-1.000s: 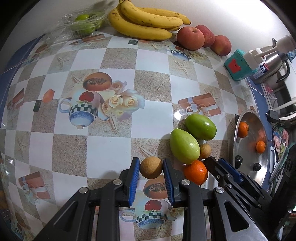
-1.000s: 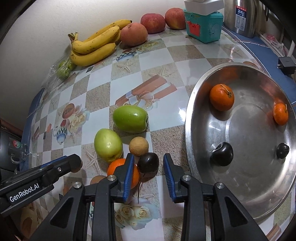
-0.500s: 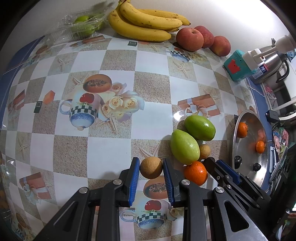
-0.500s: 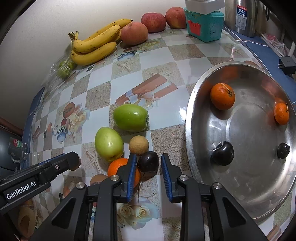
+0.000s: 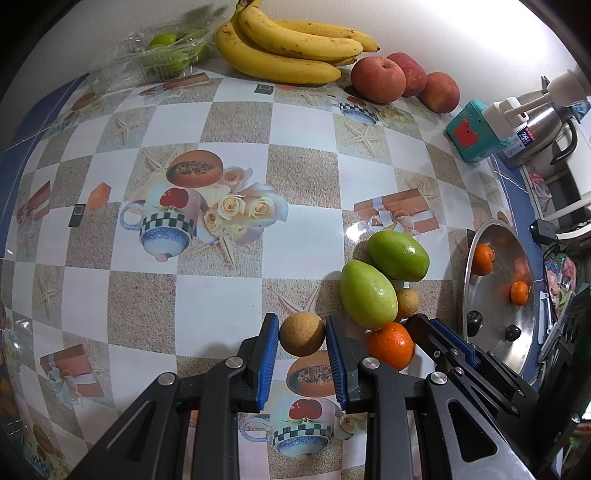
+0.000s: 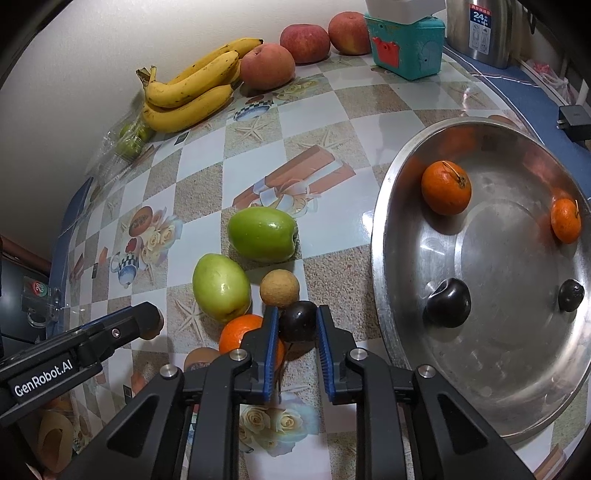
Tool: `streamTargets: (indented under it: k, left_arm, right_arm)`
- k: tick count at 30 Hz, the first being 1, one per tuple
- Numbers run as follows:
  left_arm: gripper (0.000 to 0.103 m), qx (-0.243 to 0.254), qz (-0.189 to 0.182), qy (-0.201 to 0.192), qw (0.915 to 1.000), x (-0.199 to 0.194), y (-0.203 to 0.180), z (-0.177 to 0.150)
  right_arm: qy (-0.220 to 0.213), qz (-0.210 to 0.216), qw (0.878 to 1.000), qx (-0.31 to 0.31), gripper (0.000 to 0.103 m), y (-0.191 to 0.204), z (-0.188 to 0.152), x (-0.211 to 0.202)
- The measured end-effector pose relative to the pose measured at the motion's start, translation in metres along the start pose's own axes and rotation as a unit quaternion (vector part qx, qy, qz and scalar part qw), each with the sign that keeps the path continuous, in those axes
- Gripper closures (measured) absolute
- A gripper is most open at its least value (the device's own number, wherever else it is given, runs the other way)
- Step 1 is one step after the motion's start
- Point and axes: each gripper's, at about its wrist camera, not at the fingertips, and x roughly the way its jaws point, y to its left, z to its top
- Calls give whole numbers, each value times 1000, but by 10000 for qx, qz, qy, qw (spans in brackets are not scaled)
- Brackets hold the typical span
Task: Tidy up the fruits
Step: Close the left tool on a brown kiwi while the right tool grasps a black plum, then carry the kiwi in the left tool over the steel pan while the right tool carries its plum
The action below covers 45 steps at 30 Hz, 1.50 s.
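My left gripper (image 5: pixel 302 334) is shut on a round tan fruit (image 5: pixel 301 333) at table level. My right gripper (image 6: pixel 297 322) is shut on a dark plum (image 6: pixel 297 320) beside the steel bowl (image 6: pixel 384 266). Between them lie two green fruits (image 6: pixel 262 233) (image 6: pixel 221 286), a second tan fruit (image 6: pixel 279 288) and an orange (image 6: pixel 236 334). The bowl holds two oranges (image 6: pixel 446 187) (image 6: pixel 565 220) and two dark plums (image 6: pixel 448 302) (image 6: pixel 570 294). The left gripper's arm (image 6: pixel 85 343) shows in the right wrist view.
Bananas (image 5: pixel 291 48), three red apples (image 5: pixel 378 79) and a clear box of green fruit (image 5: pixel 166 55) line the wall. A teal container (image 6: pixel 406 48) and a steel kettle (image 6: pixel 484 29) stand at the back right. The patterned tablecloth (image 5: pixel 221 277) covers the table.
My right gripper's jaws have closed in from either side onto the dark plum. My left gripper has stayed shut on the tan fruit, hardly moving.
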Motion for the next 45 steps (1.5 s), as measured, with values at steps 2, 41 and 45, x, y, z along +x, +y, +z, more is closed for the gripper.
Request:
streamTargets:
  k: [2,41,45]
  left_arm:
    - [75,-2,-4,-5,10000,0,0,0]
    - [75,205,-164,-255,9993,-22,-28,-1]
    - [75,385,-203,-267,9987,-23,-45,-3]
  right_arm:
    - [1,7,10000,4,82,0,0,0]
    - [-454,398,9973,422,83,-22,8,-46]
    - [-550,407,9958,603,83,-36,10,-54]
